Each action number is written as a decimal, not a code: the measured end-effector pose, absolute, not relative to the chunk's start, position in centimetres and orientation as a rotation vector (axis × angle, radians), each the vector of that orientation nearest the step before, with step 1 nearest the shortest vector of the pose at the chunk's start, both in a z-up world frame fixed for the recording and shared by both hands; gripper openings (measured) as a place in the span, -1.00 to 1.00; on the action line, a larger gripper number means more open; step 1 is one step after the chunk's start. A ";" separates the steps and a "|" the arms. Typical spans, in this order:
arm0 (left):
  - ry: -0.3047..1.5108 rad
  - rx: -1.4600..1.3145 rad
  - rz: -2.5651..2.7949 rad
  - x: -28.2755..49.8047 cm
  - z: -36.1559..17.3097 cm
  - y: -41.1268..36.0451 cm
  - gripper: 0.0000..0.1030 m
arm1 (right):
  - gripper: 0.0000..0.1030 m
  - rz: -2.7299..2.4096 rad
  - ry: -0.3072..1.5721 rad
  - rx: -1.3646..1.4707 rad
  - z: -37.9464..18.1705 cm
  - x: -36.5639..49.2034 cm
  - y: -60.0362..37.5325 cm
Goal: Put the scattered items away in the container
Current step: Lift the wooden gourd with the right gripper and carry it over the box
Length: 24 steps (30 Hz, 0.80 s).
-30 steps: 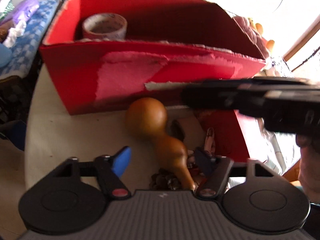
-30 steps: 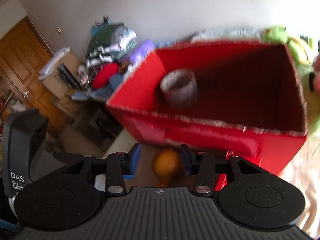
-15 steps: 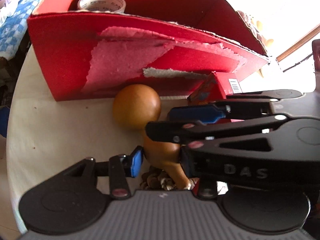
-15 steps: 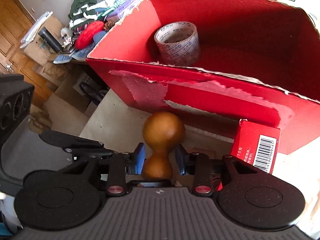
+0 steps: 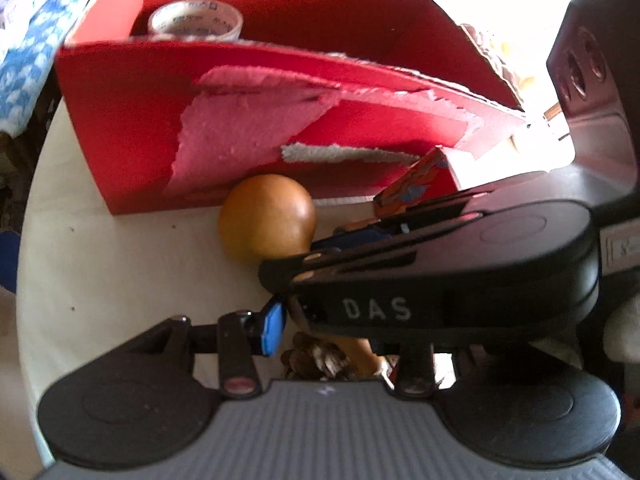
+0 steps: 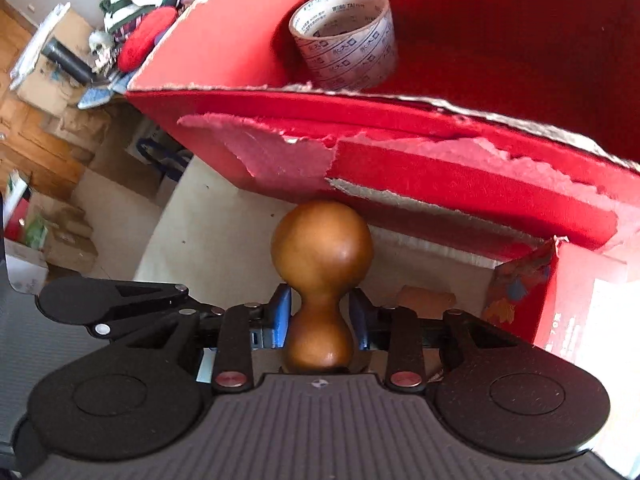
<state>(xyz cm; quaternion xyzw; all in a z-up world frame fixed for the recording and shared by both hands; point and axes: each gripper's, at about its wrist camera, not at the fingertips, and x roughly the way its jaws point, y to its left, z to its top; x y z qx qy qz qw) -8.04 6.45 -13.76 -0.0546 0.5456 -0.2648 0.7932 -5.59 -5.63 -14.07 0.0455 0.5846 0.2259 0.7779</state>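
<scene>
Right now we are working by the red box (image 6: 460, 184), and it is our landmark for everything. One roll of tape (image 6: 344, 42) is sitting inside the red box, near its front wall, so that piece of tidying looks done. A brown wooden gourd (image 6: 322, 276) is lying on the pale table (image 5: 120, 264) just in front of the red box, with its round end close to the torn front wall. Our right gripper (image 6: 320, 316) is squeezing the gourd's thin waist, and its blue pads (image 6: 280, 314) are pressing in from both sides. Our left gripper (image 5: 340, 328) is sitting farther from the red box, at the gourd's small end. We are seeing only one blue pad (image 5: 273, 328) there, because the right gripper is covering the other side, so we cannot tell if the left one is holding anything. A small red carton (image 6: 576, 304) is standing on the table beside the red box's front corner, and a little pine cone (image 5: 320, 360) is lying under our left gripper, farther out from the red box. We think the job is only partly done: the gourd, the carton and the cone are all waiting to go in.
</scene>
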 end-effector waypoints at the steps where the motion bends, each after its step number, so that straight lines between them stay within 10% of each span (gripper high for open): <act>1: 1.162 -0.104 -0.571 -8.2 -13.4 6.3 -0.24 | -0.34 0.494 1.258 0.105 -13.8 -5.8 -5.8; 24: 0.872 0.028 -0.690 -10.6 -1.7 6.3 -0.25 | -0.38 0.624 0.968 0.291 -3.6 -7.6 -9.6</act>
